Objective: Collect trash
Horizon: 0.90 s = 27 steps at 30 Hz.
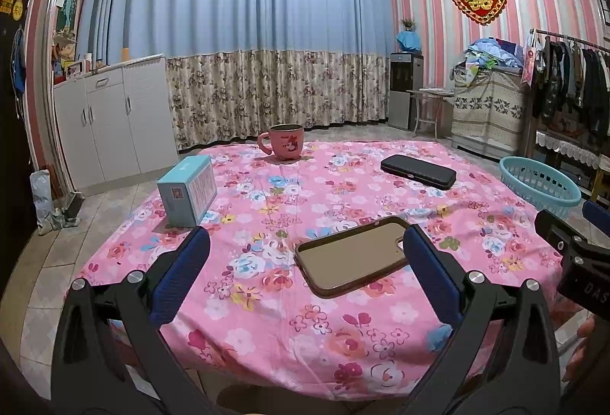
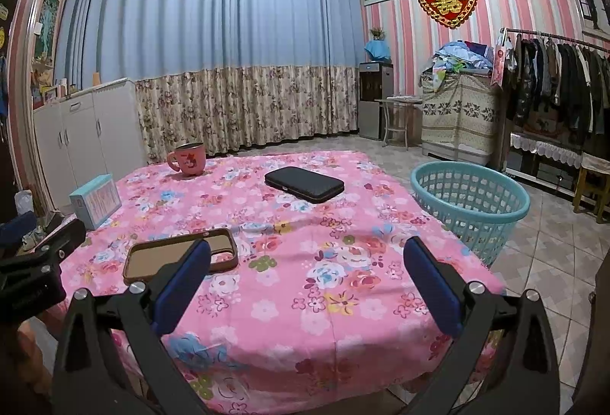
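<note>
Both grippers, left (image 1: 305,277) and right (image 2: 305,281), were spread wide, holding nothing. I'd have taken the box (image 1: 187,190) first, squeezing its narrow faces, then dropped it in the basket (image 2: 471,203).

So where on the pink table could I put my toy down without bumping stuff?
The middle cloth, between the phone case, black case, pink mug and blue box, is bare. So is the near edge by the right gripper. The left side is most crowded.
</note>
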Available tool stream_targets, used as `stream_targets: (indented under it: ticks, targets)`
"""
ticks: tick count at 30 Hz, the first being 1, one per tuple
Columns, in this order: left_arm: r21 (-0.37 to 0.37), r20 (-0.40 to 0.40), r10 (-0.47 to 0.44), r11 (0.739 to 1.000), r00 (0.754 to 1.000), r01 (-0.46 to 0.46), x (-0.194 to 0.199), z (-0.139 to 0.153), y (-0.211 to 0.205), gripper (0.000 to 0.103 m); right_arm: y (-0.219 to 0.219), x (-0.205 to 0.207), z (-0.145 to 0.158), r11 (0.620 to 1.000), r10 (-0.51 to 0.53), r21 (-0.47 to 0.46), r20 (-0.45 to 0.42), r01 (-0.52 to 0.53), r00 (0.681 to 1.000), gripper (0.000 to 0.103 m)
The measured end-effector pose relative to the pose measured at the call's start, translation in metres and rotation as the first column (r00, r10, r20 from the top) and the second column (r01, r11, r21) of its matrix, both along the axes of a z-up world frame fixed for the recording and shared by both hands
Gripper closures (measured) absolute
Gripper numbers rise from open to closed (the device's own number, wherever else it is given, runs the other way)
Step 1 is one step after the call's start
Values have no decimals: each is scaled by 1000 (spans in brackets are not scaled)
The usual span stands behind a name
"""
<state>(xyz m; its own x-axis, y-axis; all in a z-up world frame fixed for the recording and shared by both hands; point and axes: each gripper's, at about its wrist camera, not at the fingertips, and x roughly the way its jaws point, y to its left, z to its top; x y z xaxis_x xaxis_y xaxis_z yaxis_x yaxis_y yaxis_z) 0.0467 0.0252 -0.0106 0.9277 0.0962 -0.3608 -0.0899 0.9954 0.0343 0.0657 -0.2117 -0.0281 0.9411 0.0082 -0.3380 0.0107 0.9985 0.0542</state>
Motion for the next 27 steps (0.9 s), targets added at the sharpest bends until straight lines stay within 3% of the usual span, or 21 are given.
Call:
stream_targets:
  ticks: [27]
  targets:
    - [2,5,0,1000,1000,0,-1,2,-1,5,3,0,2,1000,4,-1,12,-4,1000,4]
